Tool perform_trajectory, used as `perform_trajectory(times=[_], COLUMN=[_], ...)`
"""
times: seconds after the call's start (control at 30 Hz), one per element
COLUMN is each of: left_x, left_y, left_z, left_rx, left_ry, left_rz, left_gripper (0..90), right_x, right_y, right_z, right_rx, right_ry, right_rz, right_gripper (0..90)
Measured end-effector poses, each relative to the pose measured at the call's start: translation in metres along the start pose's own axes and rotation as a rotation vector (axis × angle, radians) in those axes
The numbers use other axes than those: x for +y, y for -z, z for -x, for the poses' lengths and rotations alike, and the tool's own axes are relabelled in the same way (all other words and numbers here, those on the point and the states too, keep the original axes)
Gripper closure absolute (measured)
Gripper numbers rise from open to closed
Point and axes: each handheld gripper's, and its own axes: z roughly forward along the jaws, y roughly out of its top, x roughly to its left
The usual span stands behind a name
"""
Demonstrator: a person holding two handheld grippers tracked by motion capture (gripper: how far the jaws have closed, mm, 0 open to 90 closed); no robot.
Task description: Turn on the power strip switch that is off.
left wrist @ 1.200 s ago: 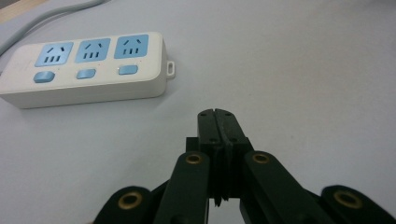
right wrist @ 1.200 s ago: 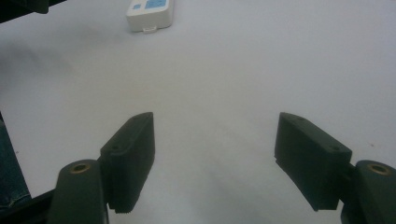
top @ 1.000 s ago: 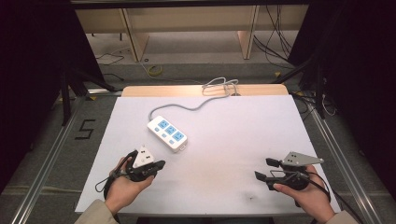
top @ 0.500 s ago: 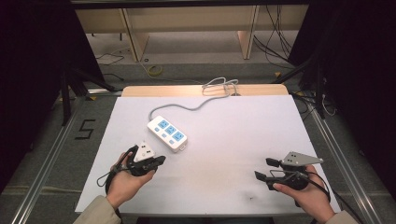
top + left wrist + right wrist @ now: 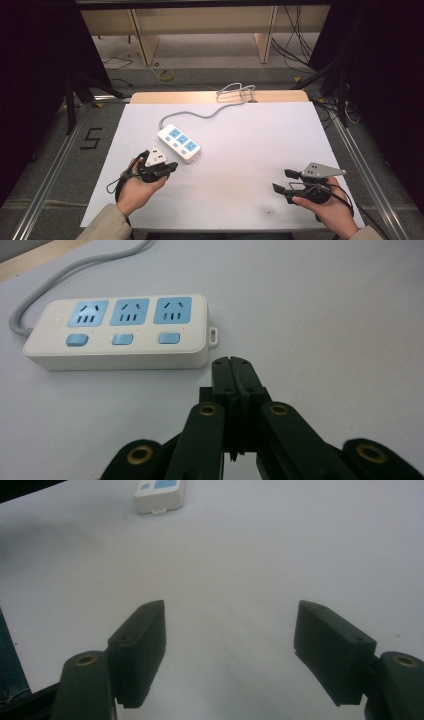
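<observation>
A white power strip [image 5: 179, 142] with three blue sockets and three blue switches lies left of centre on the white table; its grey cord [image 5: 220, 102] runs to the far edge. My left gripper [image 5: 170, 168] is shut with nothing between its jaws, its tip just short of the strip's near right end. The left gripper view has the strip [image 5: 120, 329] ahead and to the left of the shut jaws [image 5: 235, 372]. My right gripper [image 5: 283, 181] is open over bare table at the front right, far from the strip. The strip's end [image 5: 159, 494] sits at the top of the right gripper view.
The white table [image 5: 250, 150] has bare surface between the grippers and to the right. A wooden strip [image 5: 170, 97] lines its far edge, where the cord coils [image 5: 236, 92]. Metal rails [image 5: 356, 155] flank both sides. A "5" marking [image 5: 91, 138] is on the floor at the left.
My left gripper has edged forward and to the right, closer to the power strip's near end. The right gripper has stayed where it was.
</observation>
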Motion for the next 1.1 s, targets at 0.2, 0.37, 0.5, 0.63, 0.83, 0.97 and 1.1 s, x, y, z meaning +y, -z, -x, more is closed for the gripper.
perform_trajectory(times=[0.2, 0.37, 0.5, 0.63, 0.83, 0.97, 1.1], left_x=[0.004, 0.005, 0.006, 0.008, 0.010, 0.011, 0.013], left_y=[-0.003, -0.003, -0.004, -0.005, -0.007, -0.009, -0.010], left_z=[-0.004, -0.008, -0.012, -0.015, -0.019, -0.021, -0.024], left_rx=[0.009, 0.025, 0.033, 0.033, 0.041, 0.048, 0.049], left_ry=[0.007, 0.014, 0.022, 0.029, 0.039, 0.040, 0.039], left_rz=[-0.005, 0.007, 0.004, -0.001, -0.002, -0.003, -0.010], left_gripper=[89.7, 89.7, 89.7, 89.7, 89.8, 89.7, 89.7], right_x=[0.000, 0.000, 0.000, 0.001, 0.001, 0.001, 0.001], right_y=[0.000, 0.000, 0.000, 0.000, 0.000, 0.000, 0.000], right_z=[0.000, 0.000, 0.000, 0.000, 0.000, 0.000, 0.000], right_rx=[0.000, -0.001, -0.002, -0.003, -0.004, -0.005, -0.004], right_ry=[0.000, 0.001, 0.003, 0.004, 0.003, 0.005, 0.003], right_rz=[0.001, 0.000, 0.001, 0.003, 0.004, 0.002, 0.004], right_gripper=[29.6, 29.7, 29.7, 29.7, 29.7, 29.7, 29.7])
